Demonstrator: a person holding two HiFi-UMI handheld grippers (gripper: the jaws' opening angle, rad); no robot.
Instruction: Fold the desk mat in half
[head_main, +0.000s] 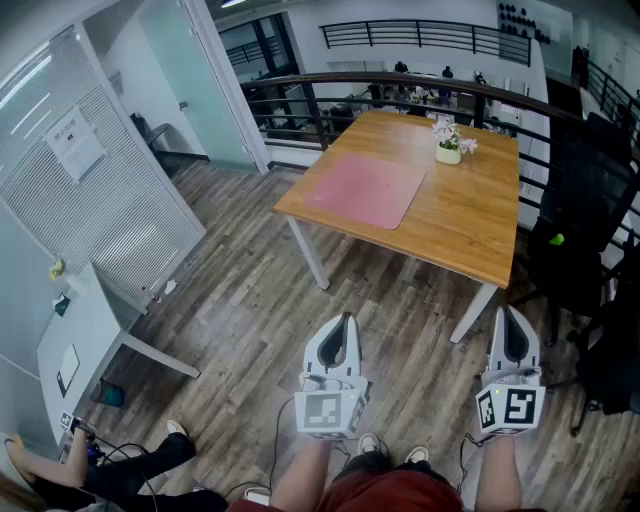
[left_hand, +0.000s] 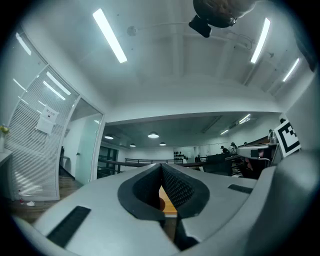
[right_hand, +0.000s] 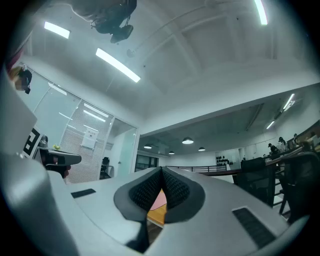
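Note:
A pink desk mat (head_main: 367, 189) lies flat on the left part of a wooden table (head_main: 470, 215) some way ahead of me. Both grippers hang over the floor, well short of the table. My left gripper (head_main: 345, 322) is shut with nothing in it; its black pads (left_hand: 174, 187) meet at the tips. My right gripper (head_main: 510, 317) is shut and empty too, its pads (right_hand: 171, 189) touching. Through the gap under the right gripper's pads I see a sliver of the pink mat (right_hand: 158, 200) and the table edge (right_hand: 156, 216).
A small white pot of flowers (head_main: 449, 141) stands on the table behind the mat. Black office chairs (head_main: 585, 215) sit to the table's right. A dark railing (head_main: 400, 95) runs behind it. A white desk (head_main: 82, 335) and a seated person's legs (head_main: 130, 470) are at the lower left.

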